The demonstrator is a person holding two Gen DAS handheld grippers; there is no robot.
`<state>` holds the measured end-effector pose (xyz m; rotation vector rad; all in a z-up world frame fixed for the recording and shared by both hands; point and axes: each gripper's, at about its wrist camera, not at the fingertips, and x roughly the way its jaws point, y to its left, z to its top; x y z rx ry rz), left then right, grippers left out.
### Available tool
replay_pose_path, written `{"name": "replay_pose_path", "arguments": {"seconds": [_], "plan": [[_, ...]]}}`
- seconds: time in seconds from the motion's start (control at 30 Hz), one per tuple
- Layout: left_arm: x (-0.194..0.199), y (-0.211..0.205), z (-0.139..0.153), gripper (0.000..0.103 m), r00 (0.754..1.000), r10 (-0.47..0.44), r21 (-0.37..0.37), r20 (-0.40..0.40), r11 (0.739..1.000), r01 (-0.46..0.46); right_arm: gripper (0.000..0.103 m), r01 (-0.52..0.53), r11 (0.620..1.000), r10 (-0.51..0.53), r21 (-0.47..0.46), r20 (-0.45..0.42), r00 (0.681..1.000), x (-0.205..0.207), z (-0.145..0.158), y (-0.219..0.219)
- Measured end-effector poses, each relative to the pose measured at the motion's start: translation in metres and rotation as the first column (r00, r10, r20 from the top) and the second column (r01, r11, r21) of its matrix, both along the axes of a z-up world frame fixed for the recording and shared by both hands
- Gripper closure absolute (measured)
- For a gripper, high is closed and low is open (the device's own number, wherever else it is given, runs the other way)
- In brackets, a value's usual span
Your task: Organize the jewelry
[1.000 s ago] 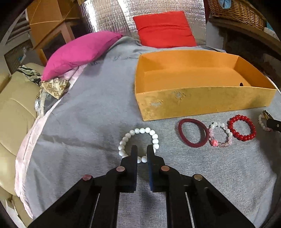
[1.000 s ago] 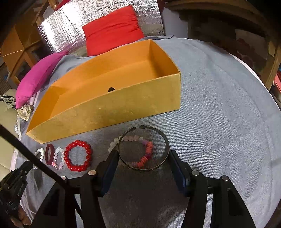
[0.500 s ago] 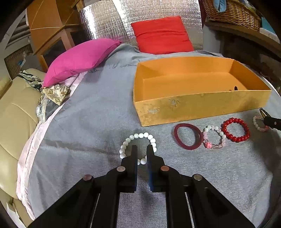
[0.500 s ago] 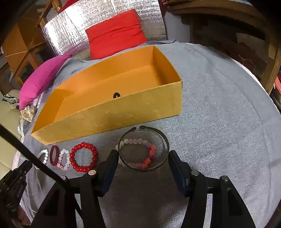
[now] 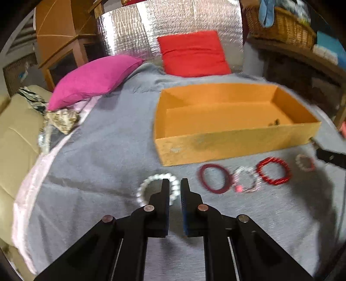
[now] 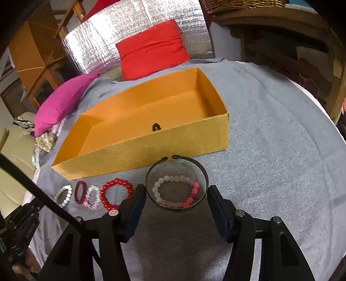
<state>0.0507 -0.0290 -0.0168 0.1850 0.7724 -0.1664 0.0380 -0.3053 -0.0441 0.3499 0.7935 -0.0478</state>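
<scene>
My left gripper point(image 5: 173, 183) is shut on the near side of a white bead bracelet point(image 5: 147, 186) over the grey cloth. My right gripper point(image 6: 175, 192) holds a dark metal cuff point(image 6: 204, 179) by its two sides, pads against the band. A pink, white and red bead bracelet point(image 6: 194, 192) lies on the cloth inside the cuff's outline. Left of it lie a red bead bracelet point(image 6: 116, 193), a pale pink bead bracelet point(image 6: 93, 196) and a maroon ring point(image 6: 80, 192). The open orange box point(image 6: 151, 149) stands just behind the row.
A small dark item point(image 6: 155, 127) lies in the box. A pink cushion point(image 5: 93, 77), a red cushion point(image 5: 192, 54) and a silver foil panel point(image 5: 168, 19) stand at the back. A beige sofa point(image 5: 15, 140) borders the left, a wicker basket point(image 5: 281, 23) the right.
Both views have tilted up, so the box sits lower and farther. The cuff kept its place between the right fingers while the mixed bead bracelet shifted fully inside its outline. The white bracelet stayed at the left fingertips.
</scene>
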Motion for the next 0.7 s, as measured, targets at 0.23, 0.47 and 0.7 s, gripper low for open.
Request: {"name": "replay_pose_path", "arguments": {"seconds": [0.23, 0.47, 0.7], "plan": [[0.0, 0.011, 0.008, 0.093, 0.997, -0.077, -0.153, -0.002, 0.985, 0.076, 0.041, -0.057, 0.997, 0.053, 0.051, 0.081, 0.995, -0.008, 0.011, -0.002], [-0.004, 0.018, 0.016, 0.093, 0.993, -0.105, -0.202, 0.045, 0.973, 0.112, 0.041, -0.087, 0.994, 0.077, 0.06, 0.156, 0.985, -0.017, 0.024, -0.004], [-0.008, 0.005, 0.031, 0.093, 0.983, -0.125, -0.207, 0.135, 0.967, 0.151, 0.041, -0.08, 0.996, 0.068, 0.049, 0.211, 0.975, -0.019, 0.036, -0.006]]}}
